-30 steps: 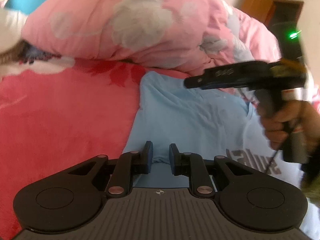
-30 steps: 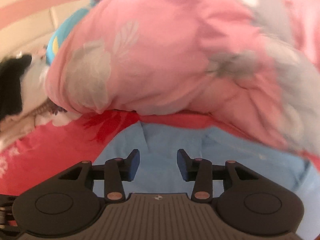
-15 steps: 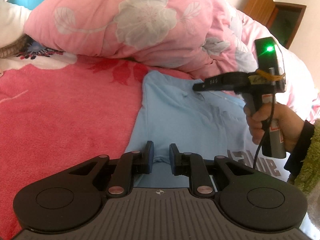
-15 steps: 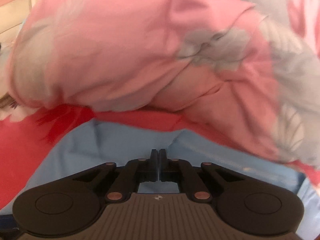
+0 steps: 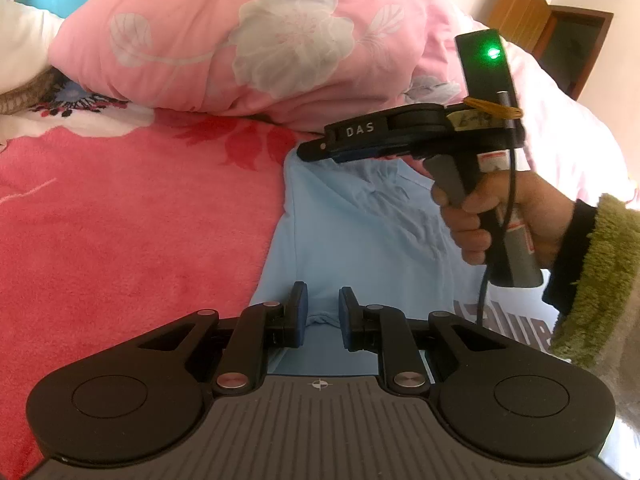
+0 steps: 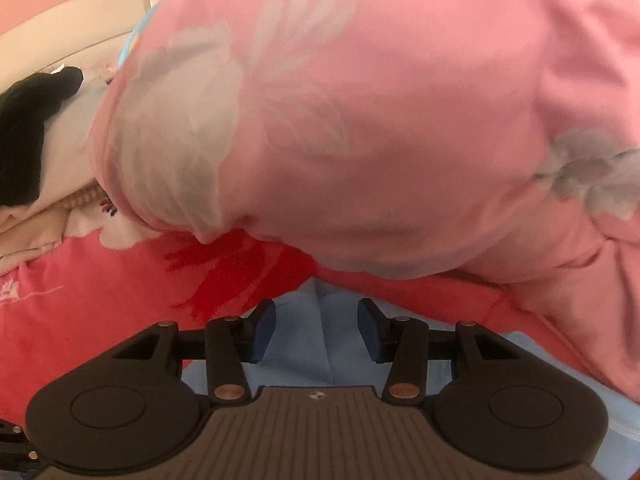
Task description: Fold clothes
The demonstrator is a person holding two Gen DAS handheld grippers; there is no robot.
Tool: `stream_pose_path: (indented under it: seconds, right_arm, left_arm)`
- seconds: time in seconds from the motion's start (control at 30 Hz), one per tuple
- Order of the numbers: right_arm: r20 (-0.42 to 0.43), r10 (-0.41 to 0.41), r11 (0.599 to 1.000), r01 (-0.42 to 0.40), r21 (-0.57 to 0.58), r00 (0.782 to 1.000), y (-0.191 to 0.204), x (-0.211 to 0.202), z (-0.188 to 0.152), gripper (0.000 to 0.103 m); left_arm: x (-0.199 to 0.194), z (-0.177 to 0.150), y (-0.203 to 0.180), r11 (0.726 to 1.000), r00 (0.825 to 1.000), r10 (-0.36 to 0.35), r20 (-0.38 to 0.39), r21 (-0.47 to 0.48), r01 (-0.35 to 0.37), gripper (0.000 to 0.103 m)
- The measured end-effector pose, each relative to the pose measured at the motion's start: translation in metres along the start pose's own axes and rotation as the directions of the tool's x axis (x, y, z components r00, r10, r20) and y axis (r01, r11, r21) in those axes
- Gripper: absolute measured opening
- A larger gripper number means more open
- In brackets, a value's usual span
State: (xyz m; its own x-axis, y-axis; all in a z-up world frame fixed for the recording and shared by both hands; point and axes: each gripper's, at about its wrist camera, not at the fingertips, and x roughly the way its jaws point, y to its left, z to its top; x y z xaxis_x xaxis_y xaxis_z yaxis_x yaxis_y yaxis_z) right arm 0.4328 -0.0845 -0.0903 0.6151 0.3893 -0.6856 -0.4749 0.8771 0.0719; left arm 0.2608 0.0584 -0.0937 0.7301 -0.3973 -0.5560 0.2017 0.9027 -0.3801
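Light blue shirt (image 5: pixel 360 232), red blanket (image 5: pixel 132 224)

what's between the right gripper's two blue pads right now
In the right wrist view, the light blue cotton shirt lies under the gap of the right gripper; the pads stand apart, not pressing it.

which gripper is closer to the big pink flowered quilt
Right. The right gripper, jaws just reopened with nothing pinched, hovers over the light blue shirt at its far edge beside the pink flowered quilt. The left gripper sits at the shirt's near edge.
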Motion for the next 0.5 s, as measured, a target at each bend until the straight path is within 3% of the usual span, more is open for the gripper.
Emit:
stream_pose_path:
  seconds: [0.1,0.17,0.23,0.37,0.5]
  right_arm:
    - [-0.01,0.023,0.999,-0.022,0.025,1.0,-0.005,0.001,-0.001,0.042]
    - [-0.005,0.036,0.999,-0.036,0.03,0.999,-0.006,0.002,0.0,0.027]
    - [0.009,0.039,0.999,-0.039,0.01,0.999,-0.003,0.0,0.001,0.006]
    - [0.086,0.004,0.999,0.0,-0.04,0.996,0.005,-0.008,0.005,0.005]
    - [0.106,-0.03,0.999,0.034,-0.038,0.994,0.004,-0.002,0.006,0.004]
  left_arm:
    - [0.0,0.0,-0.001,1.0,1.0,0.0,0.0,0.0,0.0,0.018]
    - [-0.001,0.0,-0.001,1.0,1.0,-0.001,0.0,-0.001,0.001,0.018]
    - [-0.001,0.0,-0.001,1.0,1.0,0.001,0.002,-0.003,-0.001,0.018]
    - [-0.002,-0.001,0.0,1.0,1.0,0.008,0.009,-0.01,-0.008,0.018]
    - [-0.002,-0.002,-0.001,1.0,1.0,0.013,0.011,-0.006,-0.013,0.018]
